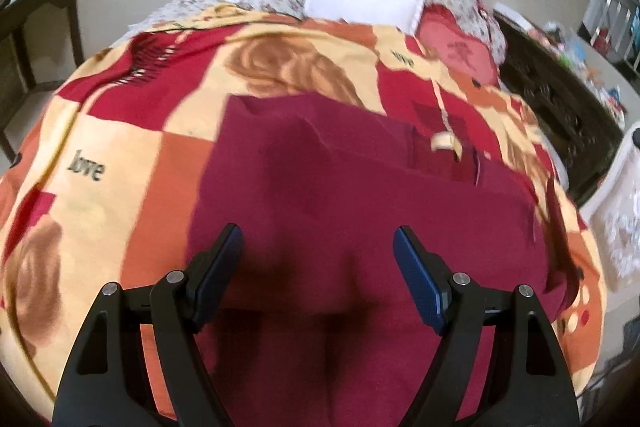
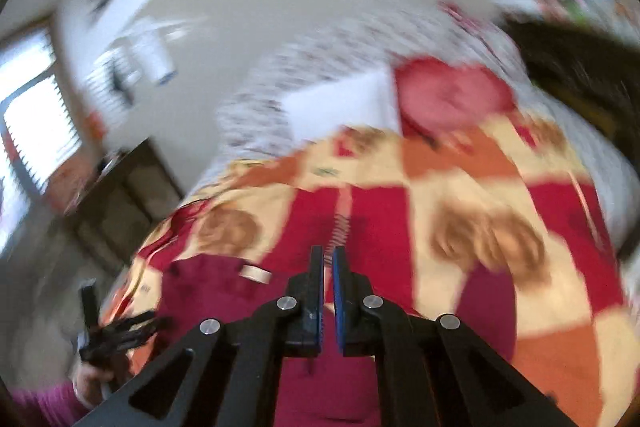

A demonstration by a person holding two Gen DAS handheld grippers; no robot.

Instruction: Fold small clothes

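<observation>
my left gripper (image 1: 318,247) holds jaws open above the maroon garment (image 1: 340,187); right gripper (image 2: 327,259) jaws nearly closed, gripping nothing visible.

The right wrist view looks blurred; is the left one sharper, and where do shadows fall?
Right wrist view: heavy motion blur, only the right gripper crisp. Left wrist view: sharper, fisheye-bent edges; dark shadow on the maroon garment under the open left gripper.

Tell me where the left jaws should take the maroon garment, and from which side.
The maroon garment lies flat on the patterned bedspread. Its near edge, under the open left gripper, looks the best hold: come down from above, jaws astride the hem.
</observation>
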